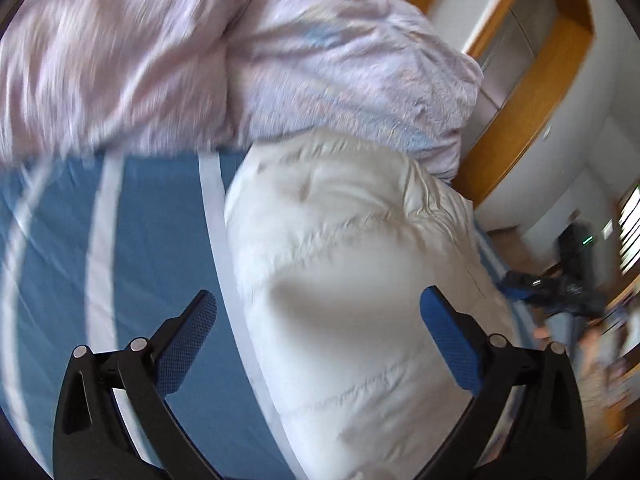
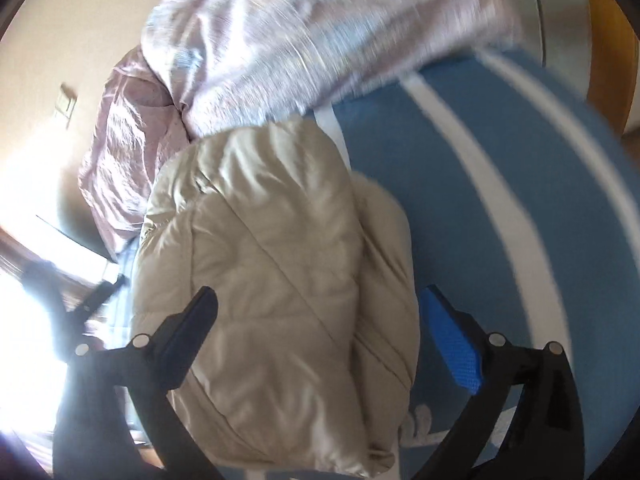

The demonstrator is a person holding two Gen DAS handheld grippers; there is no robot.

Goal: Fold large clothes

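Blue sheet (image 1: 152, 216) with white stripes lies bare to the left of the left gripper (image 1: 318, 310), whose fingers are spread apart and hold nothing. The folded cream jacket (image 1: 352, 280) lies under and ahead of it. Beyond, a pink blanket (image 1: 240, 60) is heaped, blurred. The right gripper (image 2: 318, 312) also gapes empty above the jacket (image 2: 280, 272), with bare sheet (image 2: 500, 200) on its right; glare hides its left.
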